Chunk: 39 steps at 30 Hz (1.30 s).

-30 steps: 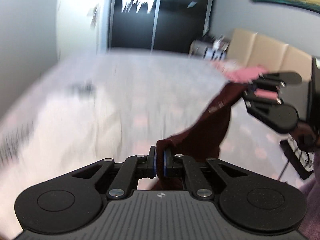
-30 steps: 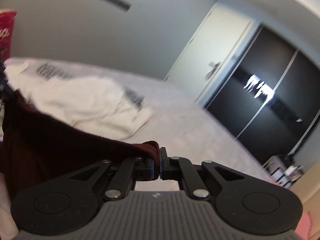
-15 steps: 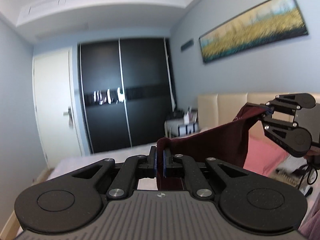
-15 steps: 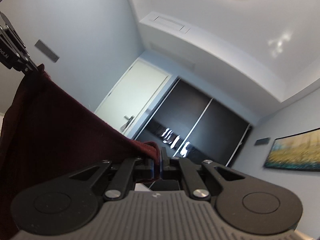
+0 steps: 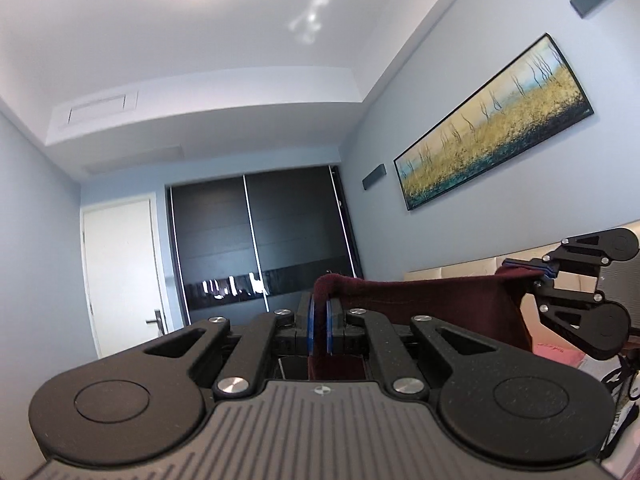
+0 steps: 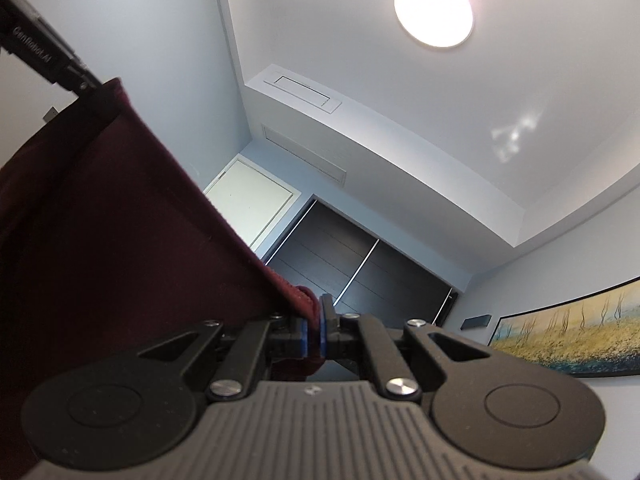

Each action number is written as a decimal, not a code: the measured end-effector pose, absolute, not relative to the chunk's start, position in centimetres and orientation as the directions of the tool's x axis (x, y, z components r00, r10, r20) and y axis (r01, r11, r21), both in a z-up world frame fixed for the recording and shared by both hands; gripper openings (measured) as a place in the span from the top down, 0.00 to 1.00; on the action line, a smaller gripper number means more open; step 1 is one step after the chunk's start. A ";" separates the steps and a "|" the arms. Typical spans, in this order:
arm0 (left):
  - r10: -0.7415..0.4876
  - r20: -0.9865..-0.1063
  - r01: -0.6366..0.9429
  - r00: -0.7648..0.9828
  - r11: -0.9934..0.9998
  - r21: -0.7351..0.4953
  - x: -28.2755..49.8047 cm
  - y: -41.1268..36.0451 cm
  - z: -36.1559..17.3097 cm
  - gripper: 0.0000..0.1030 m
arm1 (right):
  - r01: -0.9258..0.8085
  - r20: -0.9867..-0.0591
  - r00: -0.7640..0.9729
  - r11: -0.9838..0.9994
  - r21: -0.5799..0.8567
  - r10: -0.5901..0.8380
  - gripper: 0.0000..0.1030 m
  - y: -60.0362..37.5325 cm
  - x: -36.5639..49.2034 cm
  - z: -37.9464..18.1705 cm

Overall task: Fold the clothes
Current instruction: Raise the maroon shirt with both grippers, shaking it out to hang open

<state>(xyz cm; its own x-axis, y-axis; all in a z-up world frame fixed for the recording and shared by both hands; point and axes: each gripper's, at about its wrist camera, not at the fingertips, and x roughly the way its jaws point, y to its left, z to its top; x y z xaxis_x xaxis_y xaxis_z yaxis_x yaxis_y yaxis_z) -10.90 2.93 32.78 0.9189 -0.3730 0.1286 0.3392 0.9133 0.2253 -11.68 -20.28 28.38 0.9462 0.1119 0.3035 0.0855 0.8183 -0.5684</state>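
While both tongs are raised toward the ceiling, the dark red garment point(image 5: 432, 304) hangs stretched between them. The left tongs point(image 5: 318, 326) are closed on one corner of the garment's upper edge; the cloth passes between the blue pads point(image 5: 310, 326) and folds over their tips. The right tongs point(image 6: 313, 338) are likewise closed on the opposite corner, with a bunched hem caught between the pads. In the left wrist view, the right tongs point(image 5: 538, 274) appear at the right edge, gripping the far corner, and the upper edge runs almost taut. In the right wrist view, the cloth slopes up to the left tongs point(image 6: 86, 88) at top left. Behind stand a dark sliding wardrobe point(image 5: 260, 240), a white door point(image 5: 120, 272), a landscape painting point(image 5: 492, 124), and a round ceiling light point(image 6: 433, 10).
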 end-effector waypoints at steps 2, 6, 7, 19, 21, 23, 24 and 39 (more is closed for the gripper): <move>-0.368 0.122 0.333 0.922 0.912 0.238 -10.5 2.4 33.0 0.97 | 0.083 0.297 0.949 0.821 -0.566 0.109 0.94 -20.3 -11.8 28.3; -0.362 0.057 0.337 0.930 0.906 0.257 -9.4 2.0 32.5 0.97 | 0.074 0.270 0.957 0.816 -0.574 0.103 0.94 -20.5 -11.8 27.6; -0.362 0.027 0.344 0.932 0.903 0.259 -8.7 1.8 32.0 0.97 | 0.069 0.259 0.961 0.814 -0.577 0.102 0.94 -20.7 -11.8 27.4; -0.382 -0.325 0.460 0.865 0.862 0.212 -0.1 1.4 21.1 0.97 | -0.100 -0.057 0.995 0.798 -0.595 0.082 0.94 -20.4 -8.0 18.0; -0.386 -0.336 0.469 0.859 0.857 0.213 -0.2 1.8 20.3 0.97 | -0.118 -0.091 0.993 0.799 -0.590 0.079 0.94 -20.6 -7.3 16.7; -0.395 -0.329 0.476 0.857 0.852 0.217 -0.9 2.2 20.2 0.97 | -0.116 -0.094 0.993 0.803 -0.585 0.075 0.94 -20.8 -7.1 16.3; -0.401 -0.322 0.479 0.858 0.850 0.218 -1.2 2.3 20.4 0.97 | -0.113 -0.092 0.993 0.804 -0.583 0.073 0.94 -20.8 -7.2 16.3; -0.458 -0.256 0.515 0.851 0.822 0.242 -3.5 2.2 23.1 0.97 | -0.098 -0.010 0.994 0.824 -0.558 0.111 0.93 -23.0 -12.0 18.1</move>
